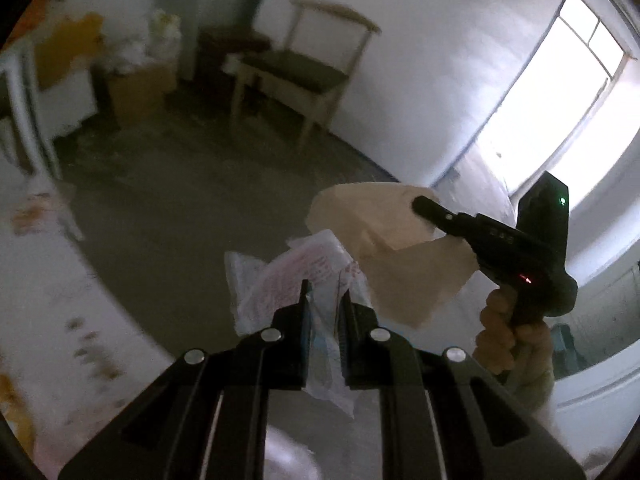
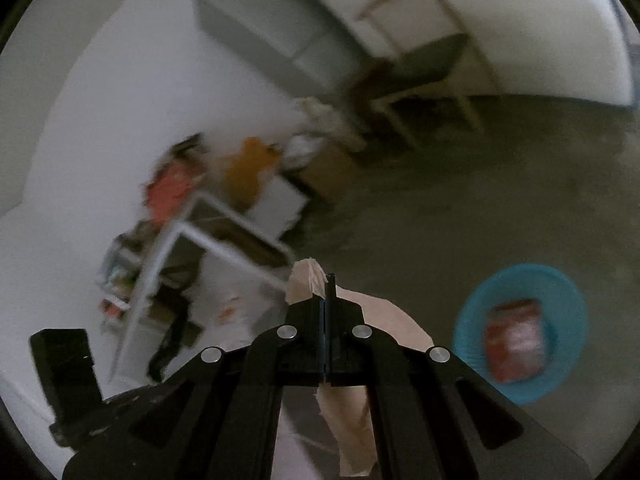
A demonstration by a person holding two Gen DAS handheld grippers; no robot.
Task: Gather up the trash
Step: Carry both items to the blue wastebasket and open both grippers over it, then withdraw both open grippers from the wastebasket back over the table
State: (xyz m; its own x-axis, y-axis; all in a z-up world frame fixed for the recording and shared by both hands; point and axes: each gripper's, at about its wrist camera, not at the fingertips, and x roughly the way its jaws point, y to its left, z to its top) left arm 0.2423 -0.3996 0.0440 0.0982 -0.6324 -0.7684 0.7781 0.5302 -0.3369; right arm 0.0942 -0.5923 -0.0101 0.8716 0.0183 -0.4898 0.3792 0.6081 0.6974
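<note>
Above the grey floor (image 1: 168,216), we are carrying two pieces of trash, one in each gripper. We are holding a crinkled plastic wrapper (image 1: 276,284) with red print in the left gripper (image 1: 325,300); its jaws are standing narrow, pinching the wrapper between them, with loose plastic spilling out ahead and below. We are holding a tan paper napkin (image 2: 308,280) in the right gripper (image 2: 325,292); its jaws are pressed nearly together on the paper, and most of the sheet is hanging free beneath. From the left wrist view, the napkin (image 1: 384,248) is hanging just beside the wrapper, possibly touching it.

We are judging the collection point to be the blue basket (image 2: 568,300) on the floor, to the right in the right wrist view, already holding a red packet (image 2: 516,344).

Risks from here:
- Either item is being gripped by a small fold only; a quick swing could pull it loose.
- Both views are blurred, suggesting fast motion; a release while moving could drop the trash beside the basket rather than in it.
- Light paper and plastic could cling to the jaws on opening, or tangle together.
</note>
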